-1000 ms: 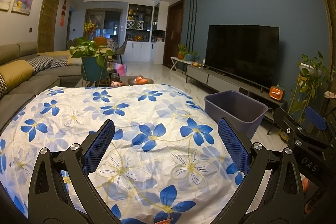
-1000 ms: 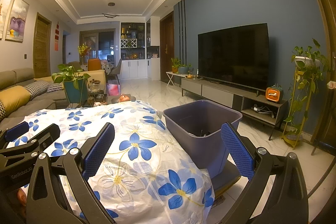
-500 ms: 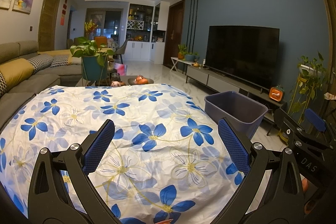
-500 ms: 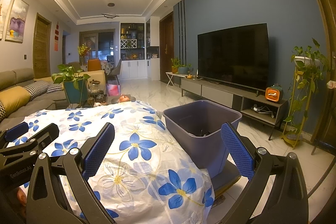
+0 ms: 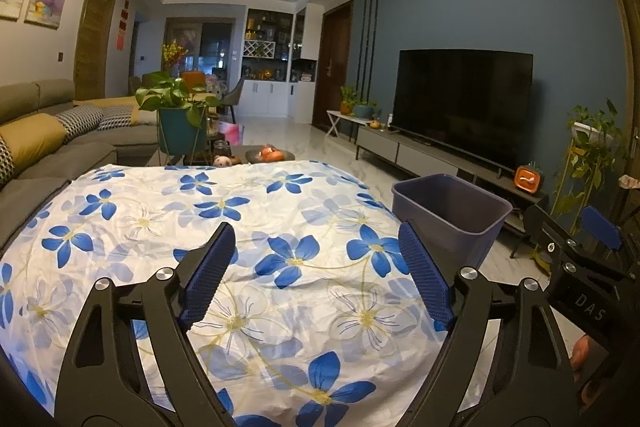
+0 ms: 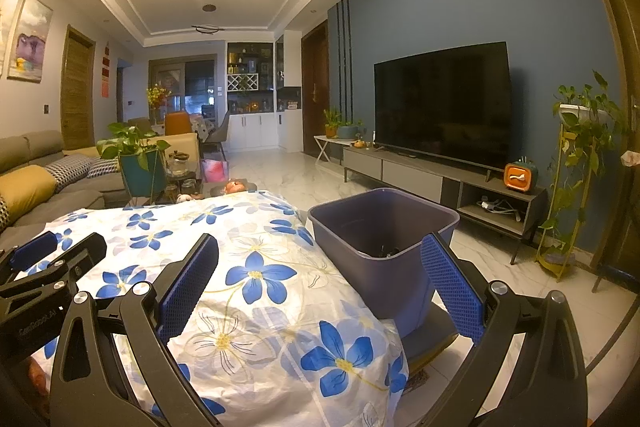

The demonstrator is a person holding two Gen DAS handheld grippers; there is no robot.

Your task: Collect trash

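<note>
While both grippers hang over the flowered cloth (image 5: 256,227), nothing sits between their blue pads. The left gripper (image 5: 316,267) has its jaws wide but closing right now, only cloth under the gap. The right gripper (image 6: 320,275) is spread wide too, empty, with its right finger in front of the purple bin (image 6: 384,227). That bin stands on the floor just beside the cloth's right edge, and there's some dark stuff at the bottom, too small to tell what. Past the cloth's far edge sits a potted plant (image 5: 180,123), and beyond the bin a TV (image 6: 444,107) on its low stand.
</note>
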